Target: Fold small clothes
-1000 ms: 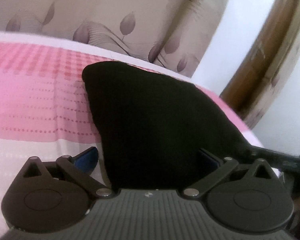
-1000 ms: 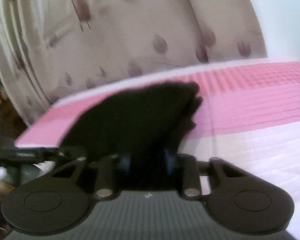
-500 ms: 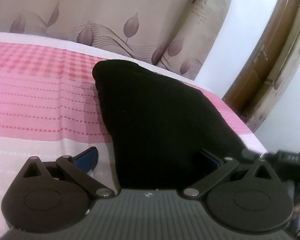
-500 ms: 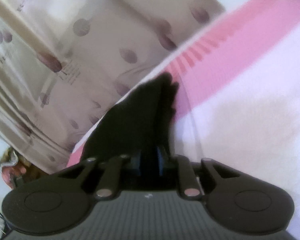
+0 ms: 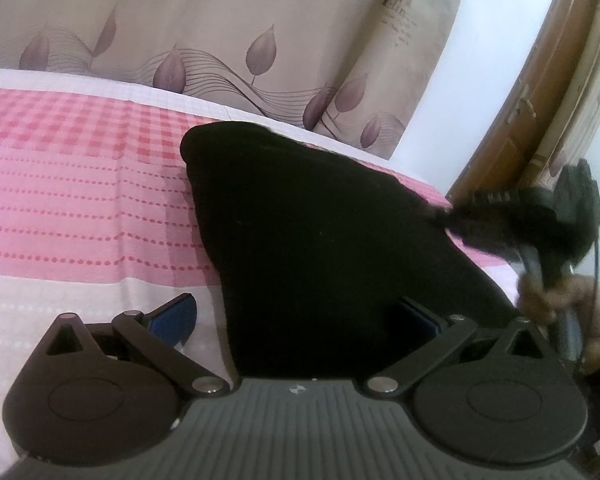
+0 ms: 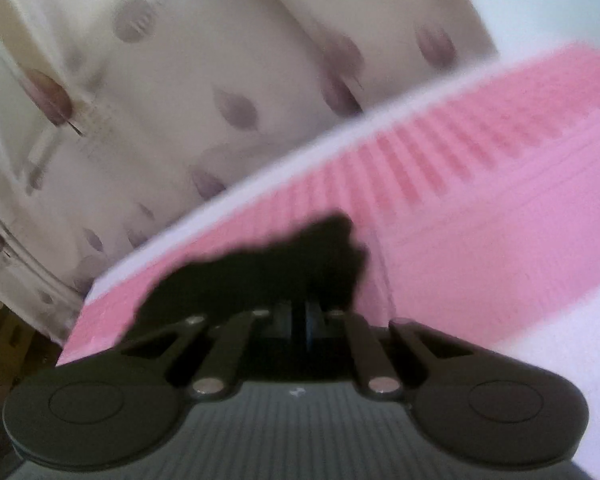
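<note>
**Q:** On the pink bedspread (image 5: 60, 184), where was the black garment (image 5: 320, 240) seen relative to the two tongs?

**A:** It was spread across the pink-and-white checked cover, its near edge lying between the wide-spread fingers of the left gripper (image 5: 296, 316). One blue pad (image 5: 172, 314) was seen resting clear of the cloth on the white band of the spread, just beside the garment's left edge; the other pad (image 5: 418, 316) was partly covered by the cloth on the right. Nothing was pinched by that tong.

**Q:** And the right one?

**A:** The right gripper (image 6: 300, 320) was pictured with its fingers pressed together on a bunched corner of the garment (image 6: 284, 276). From the left wrist view, the same tong (image 5: 500, 220) was seen at the garment's far right corner, near the edge of the bed, with the cloth drawn toward it. The right wrist view was blurred, so finer detail of the pinch could not be made out.

**Q:** What was recorded behind the bed?

**A:** A beige curtain with purple leaves (image 5: 228, 40) was shown hanging along the far side, beside a white wall (image 5: 480, 60) and a wooden door frame (image 5: 540, 92).
</note>
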Demonstrator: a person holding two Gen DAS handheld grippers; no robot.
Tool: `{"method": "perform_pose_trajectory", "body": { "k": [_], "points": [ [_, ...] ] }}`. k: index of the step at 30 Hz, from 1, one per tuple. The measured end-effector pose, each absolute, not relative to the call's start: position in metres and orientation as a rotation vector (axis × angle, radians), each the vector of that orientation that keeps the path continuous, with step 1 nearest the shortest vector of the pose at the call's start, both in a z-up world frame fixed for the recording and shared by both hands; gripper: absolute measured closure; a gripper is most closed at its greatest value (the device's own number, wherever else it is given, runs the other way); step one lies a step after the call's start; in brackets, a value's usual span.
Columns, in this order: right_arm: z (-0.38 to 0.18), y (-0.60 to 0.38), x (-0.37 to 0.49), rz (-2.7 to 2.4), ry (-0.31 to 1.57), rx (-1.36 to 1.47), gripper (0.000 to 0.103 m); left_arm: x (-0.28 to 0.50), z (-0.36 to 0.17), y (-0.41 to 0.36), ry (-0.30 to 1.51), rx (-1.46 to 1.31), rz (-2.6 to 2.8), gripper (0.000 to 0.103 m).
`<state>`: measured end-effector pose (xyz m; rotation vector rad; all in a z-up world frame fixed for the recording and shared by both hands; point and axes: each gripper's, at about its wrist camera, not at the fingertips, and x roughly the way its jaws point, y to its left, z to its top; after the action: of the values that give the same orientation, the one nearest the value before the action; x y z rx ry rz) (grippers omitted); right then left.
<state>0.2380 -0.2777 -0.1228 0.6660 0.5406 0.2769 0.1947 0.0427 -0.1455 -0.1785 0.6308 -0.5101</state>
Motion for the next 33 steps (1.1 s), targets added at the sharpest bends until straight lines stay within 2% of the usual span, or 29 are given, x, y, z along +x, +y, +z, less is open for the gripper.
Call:
{"method": "perform_pose_trajectory", "body": {
  "k": [3, 7, 11, 13, 14, 15, 16, 17, 22, 33],
  "points": [
    [-0.117, -0.277, 0.234, 0.252, 0.436, 0.67, 0.097, 0.195, -0.146, 0.043, 0.629, -0.186, -0.507, 0.0],
    [-0.153, -0.271, 0.252, 0.198, 0.554, 0.639, 0.096, 0.195, -0.146, 0.042, 0.63, -0.172, -0.504, 0.0],
    [-0.163, -0.287, 0.237, 0.218, 0.514, 0.813, 0.087, 0.196, -0.146, 0.042, 0.631, -0.168, -0.499, 0.0],
    [-0.154, -0.297, 0.218, 0.224, 0.449, 0.835, 0.075, 0.196, -0.146, 0.04, 0.631, -0.153, -0.496, 0.0],
    [-0.148, -0.297, 0.211, 0.231, 0.43, 0.83, 0.057, 0.196, -0.146, 0.039, 0.631, -0.146, -0.493, 0.0],
    [-0.144, -0.298, 0.202, 0.248, 0.426, 0.822, 0.029, 0.195, -0.146, 0.039, 0.631, -0.142, -0.491, 0.0],
    [-0.141, -0.296, 0.193, 0.273, 0.424, 0.813, 0.018, 0.196, -0.146, 0.039, 0.632, -0.139, -0.49, 0.0],
    [-0.138, -0.294, 0.184, 0.289, 0.414, 0.796, 0.013, 0.196, -0.146, 0.038, 0.632, -0.134, -0.487, 0.0],
    [-0.139, -0.273, 0.153, 0.263, 0.429, 0.616, 0.013, 0.195, -0.147, 0.035, 0.63, -0.117, -0.476, 0.0],
    [-0.155, -0.258, 0.154, 0.293, 0.488, 0.579, 0.013, 0.193, -0.147, 0.033, 0.628, -0.093, -0.465, 0.0]
  ]
}}
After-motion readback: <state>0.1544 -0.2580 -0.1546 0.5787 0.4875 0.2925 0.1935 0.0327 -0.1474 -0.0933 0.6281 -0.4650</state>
